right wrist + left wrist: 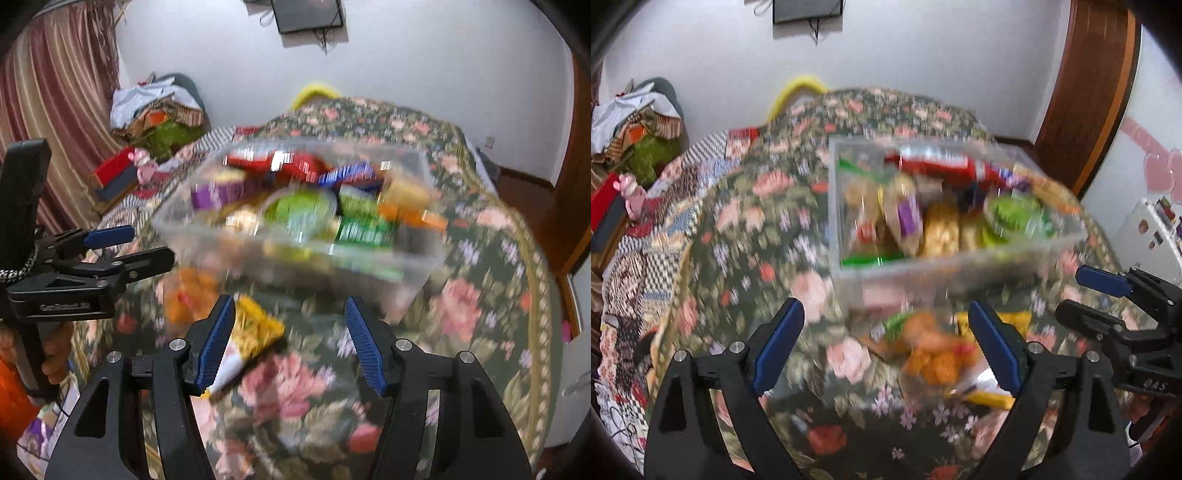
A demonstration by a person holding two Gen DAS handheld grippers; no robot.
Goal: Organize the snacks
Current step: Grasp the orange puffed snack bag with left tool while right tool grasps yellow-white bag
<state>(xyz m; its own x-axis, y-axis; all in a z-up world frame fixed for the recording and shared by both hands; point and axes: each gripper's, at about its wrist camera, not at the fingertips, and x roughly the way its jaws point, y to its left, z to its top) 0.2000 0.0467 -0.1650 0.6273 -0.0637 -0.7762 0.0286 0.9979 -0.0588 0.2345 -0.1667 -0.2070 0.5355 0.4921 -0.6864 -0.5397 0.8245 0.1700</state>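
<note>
Far left: a heap of folded cloth and clothes (155, 118) against the white wall, striped curtain (55, 103) beside it.

Floral-covered table (783, 229) fills mid-scene. Both views motion-blurred.

Left gripper (886, 343): jaws spread wide, nothing pinched. Between the blue pads, lying on the cloth, a clear bag of orange snacks (931, 354); neither pad touches it as far as the blur allows. A yellow packet (990, 397) lies just right of the bag, partly behind the right pad.

Centre, farther back: clear plastic bin (960, 258) on the table, packed with snack packs — a red one at the far side, purple, green and pale-yellow ones nearer. Labels unreadable.

Right gripper (291, 343): jaws partly apart, nothing between them, only floral cloth. The yellow packet (255, 328) lies just beside its left pad, partly hidden by it; contact cannot be told. The bin (413, 269) stands just beyond the fingertips.

Far right: brown wooden door frame (1082, 92), wall with pink heart decoration (1160, 173).
</note>
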